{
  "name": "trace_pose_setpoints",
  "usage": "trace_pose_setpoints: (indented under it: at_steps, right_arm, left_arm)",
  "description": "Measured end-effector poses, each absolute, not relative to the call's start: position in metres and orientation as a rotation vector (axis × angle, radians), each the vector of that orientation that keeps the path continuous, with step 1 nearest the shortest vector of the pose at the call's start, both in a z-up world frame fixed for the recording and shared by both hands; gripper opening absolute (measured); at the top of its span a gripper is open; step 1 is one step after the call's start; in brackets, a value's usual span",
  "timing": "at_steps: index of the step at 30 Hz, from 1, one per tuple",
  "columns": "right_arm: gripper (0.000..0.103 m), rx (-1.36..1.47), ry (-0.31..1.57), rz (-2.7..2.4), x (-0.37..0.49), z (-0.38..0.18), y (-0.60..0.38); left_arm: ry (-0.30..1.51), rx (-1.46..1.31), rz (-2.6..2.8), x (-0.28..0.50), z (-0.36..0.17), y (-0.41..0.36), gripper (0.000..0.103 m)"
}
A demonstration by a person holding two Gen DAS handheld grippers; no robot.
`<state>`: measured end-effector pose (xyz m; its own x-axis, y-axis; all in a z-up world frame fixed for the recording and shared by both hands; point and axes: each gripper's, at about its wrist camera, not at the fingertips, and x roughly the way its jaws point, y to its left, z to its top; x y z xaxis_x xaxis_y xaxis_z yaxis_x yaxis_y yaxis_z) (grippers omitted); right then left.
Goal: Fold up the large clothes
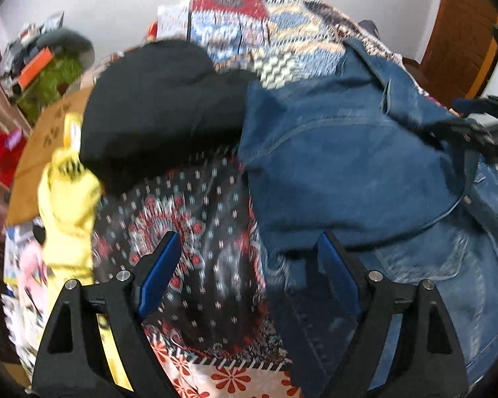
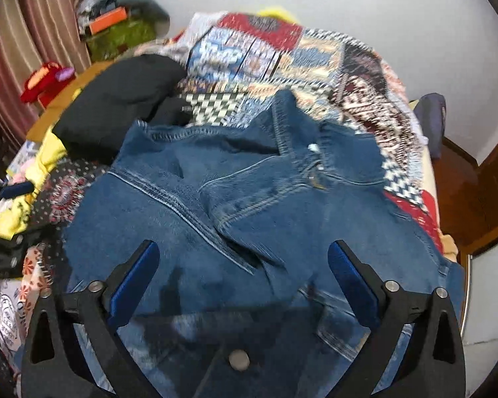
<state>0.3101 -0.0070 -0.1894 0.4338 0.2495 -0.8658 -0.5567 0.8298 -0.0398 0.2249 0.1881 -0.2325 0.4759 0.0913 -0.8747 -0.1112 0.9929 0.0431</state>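
Denim jacket (image 2: pixel 249 205): lies rumpled on the bed, over a patchwork quilt (image 2: pixel 282 56), collar up and panels bunched; no clean fold shows, so the work looks to be at an early stage, with flattening and folding of this piece still to do. Other garments, unfolded, beside it: black garment (image 1: pixel 156 106) touching the jacket's left edge; dark printed cloth (image 1: pixel 199 232) just below the black one and partly under the denim; yellow garment (image 1: pixel 68 199) at the far left. Left tool (image 1: pixel 245 265): fingers spread wide, empty, hovering over the printed cloth and the jacket's edge. Right tool (image 2: pixel 242 272): fingers spread wide, empty, hovering over the middle of the jacket. Containers: a grey bin or basket (image 2: pixel 139 3) in the far corner, apparently holding boxes and something green; contents too blurred to name.
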Motion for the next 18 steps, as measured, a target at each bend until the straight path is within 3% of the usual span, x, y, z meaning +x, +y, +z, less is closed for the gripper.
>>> trace_pose_setpoints:
  at_steps: [2,6,10,14,18]
  right_arm:
    - [0.078,-0.379,1.040,0.510,0.320,-0.202,0.003]
    - [0.059,-0.443,1.066,0.474,0.332,-0.221,0.015]
    - [0.030,-0.421,1.092,0.510,0.338,-0.231,0.014]
    - [0.013,-0.399,1.036,0.520,0.332,-0.217,0.008]
    - [0.012,-0.342,0.937,0.518,0.330,-0.173,-0.007]
  left_arm:
    - [1.086,-0.041,0.112,0.223,-0.243,0.190,0.084]
    - [1.112,-0.066,0.096,0.229,-0.259,0.191,0.084]
    - [1.128,-0.075,0.103,0.242,-0.271,0.188,0.084]
    - [1.114,-0.084,0.149,0.249,-0.271,0.190,0.084]
    - [1.100,-0.121,0.176,0.252,-0.266,0.199,0.084]
